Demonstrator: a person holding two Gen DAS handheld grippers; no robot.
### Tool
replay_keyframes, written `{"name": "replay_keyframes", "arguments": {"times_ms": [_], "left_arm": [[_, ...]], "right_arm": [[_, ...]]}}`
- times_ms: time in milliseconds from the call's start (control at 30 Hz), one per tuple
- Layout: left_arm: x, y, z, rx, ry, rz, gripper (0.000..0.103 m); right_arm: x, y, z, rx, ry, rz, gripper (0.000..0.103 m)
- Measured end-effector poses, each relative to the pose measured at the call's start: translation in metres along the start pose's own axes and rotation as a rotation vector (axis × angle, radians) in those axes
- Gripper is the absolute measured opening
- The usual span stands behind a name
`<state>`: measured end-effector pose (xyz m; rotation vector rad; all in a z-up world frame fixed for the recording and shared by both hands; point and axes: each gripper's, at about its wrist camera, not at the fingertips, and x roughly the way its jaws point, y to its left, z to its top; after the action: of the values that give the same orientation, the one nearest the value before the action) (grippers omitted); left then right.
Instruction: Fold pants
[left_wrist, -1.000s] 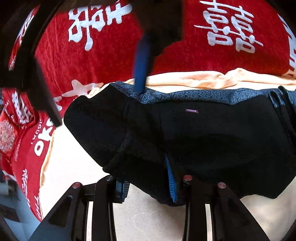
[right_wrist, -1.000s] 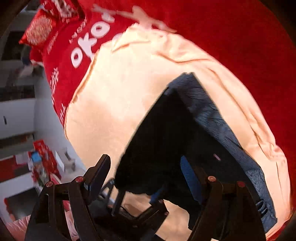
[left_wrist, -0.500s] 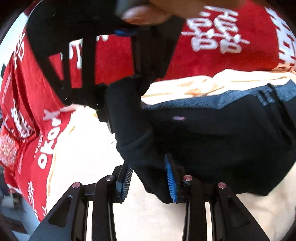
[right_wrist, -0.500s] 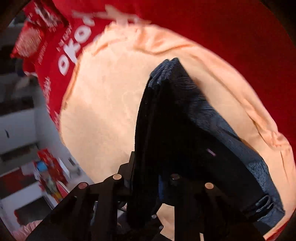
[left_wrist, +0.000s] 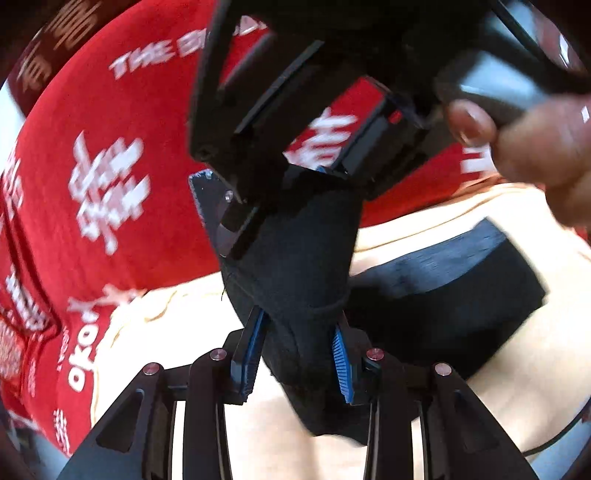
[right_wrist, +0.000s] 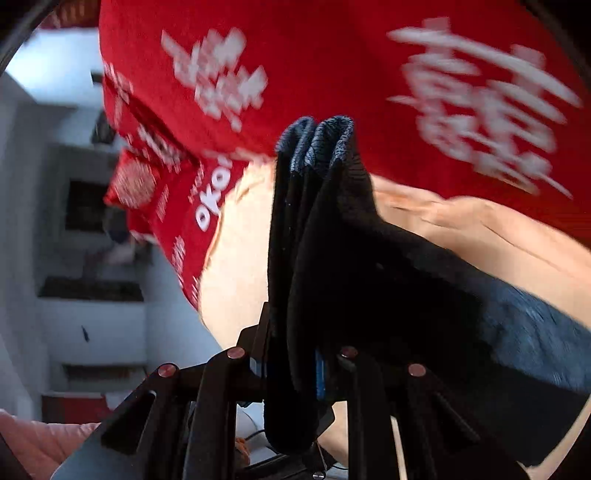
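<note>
Pants (left_wrist: 295, 266): black w/ blue-grey heathered waistband (right_wrist: 325, 144). Blanket (left_wrist: 110, 129) beyond the grippers: red w/ white characters & lettering. Sheet (left_wrist: 192, 332) under the pants: pale peach, plain. Left gripper (left_wrist: 297, 345): black frame, blue ribbed pads (left_wrist: 341, 356). Right gripper (right_wrist: 291, 365): black, bit of blue pad showing.

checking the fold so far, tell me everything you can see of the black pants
The black pants are a soft, knit-looking dark garment with a blue-grey heathered waistband. One end is lifted in a bunched, doubled-over fold, pinched by both the left hand-held gripper and the right hand-held gripper. The rest trails down and lies flat on the peach cloth spread over a red blanket with white characters. Motion blur hides finer detail.
</note>
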<state>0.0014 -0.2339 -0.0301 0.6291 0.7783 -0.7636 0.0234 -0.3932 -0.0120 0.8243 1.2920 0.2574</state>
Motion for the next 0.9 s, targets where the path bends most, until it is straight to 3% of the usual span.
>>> {"name": "replay_keyframes", "arguments": {"times_ms": [200, 333, 533, 667, 767, 900], "left_arm": [[-0.007, -0.094, 0.025, 0.134, -0.021, -0.09, 0.036], [0.003, -0.161, 0.027, 0.232, -0.001, -0.132, 0.036], [0.028, -0.231, 0.014, 0.335, 0.063, -0.166, 0.036], [0.045, -0.249, -0.002, 0.383, 0.131, -0.144, 0.036], [0.05, -0.246, -0.013, 0.392, 0.174, -0.143, 0.056], [0.041, -0.225, -0.016, 0.359, 0.201, -0.165, 0.056]], "right_arm": [[-0.068, -0.086, -0.05, 0.136, -0.123, 0.044, 0.019], [-0.085, -0.143, -0.083, 0.235, -0.175, 0.063, 0.022], [-0.096, -0.218, -0.123, 0.358, -0.204, 0.058, 0.022], [-0.07, -0.242, -0.133, 0.407, -0.177, 0.028, 0.022], [-0.062, -0.252, -0.14, 0.438, -0.19, 0.028, 0.022], [-0.063, -0.252, -0.144, 0.441, -0.205, 0.019, 0.021]]}}
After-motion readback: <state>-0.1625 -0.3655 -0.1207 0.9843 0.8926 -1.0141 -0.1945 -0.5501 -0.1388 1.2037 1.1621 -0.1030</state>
